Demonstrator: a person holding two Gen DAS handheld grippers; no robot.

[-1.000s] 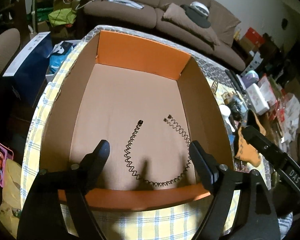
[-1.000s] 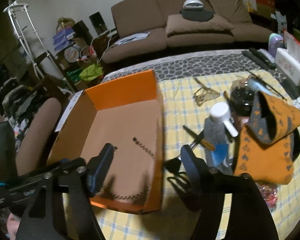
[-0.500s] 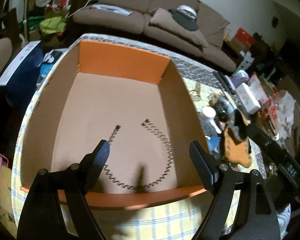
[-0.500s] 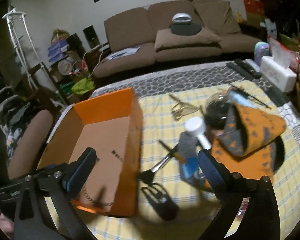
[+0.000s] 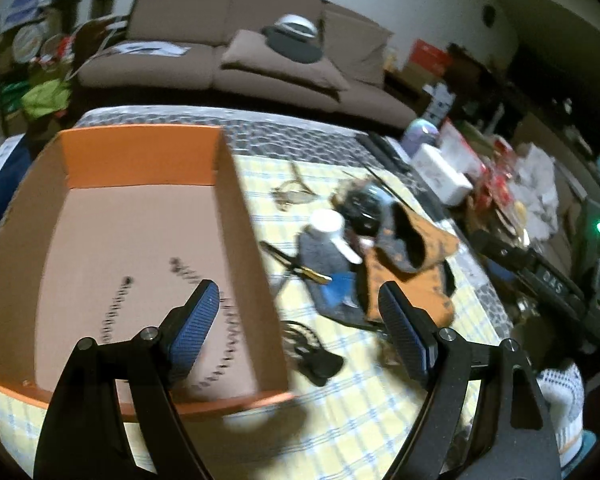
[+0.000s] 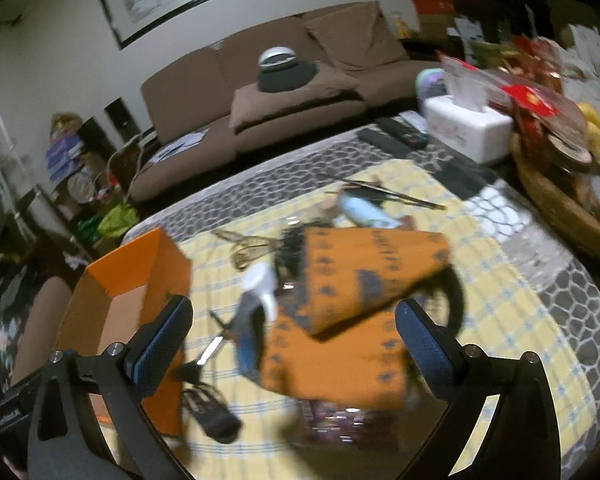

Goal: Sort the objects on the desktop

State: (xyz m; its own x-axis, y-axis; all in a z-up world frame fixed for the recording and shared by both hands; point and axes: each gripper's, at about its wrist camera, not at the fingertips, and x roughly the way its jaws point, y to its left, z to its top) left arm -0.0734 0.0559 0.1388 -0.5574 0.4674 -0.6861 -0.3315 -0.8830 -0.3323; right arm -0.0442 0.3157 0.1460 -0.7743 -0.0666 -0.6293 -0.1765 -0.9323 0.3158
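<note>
Grippers: I held left gripper [image 5: 298,322] and right gripper [image 6: 294,344] spread wide, empty, over clutter beside the box [image 5: 140,152], ready to pick the next item.

Each gripper, left [image 5: 300,320] and right [image 6: 294,340], had matte black triangular arms, silver screws at the joints and blue ribbed pads [image 5: 196,326] on the fingers' inner faces.

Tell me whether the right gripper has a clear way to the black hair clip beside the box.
Probably yes: the right gripper is open and empty, and the black hair clip lies uncovered on the tablecloth beside the orange box.
</note>
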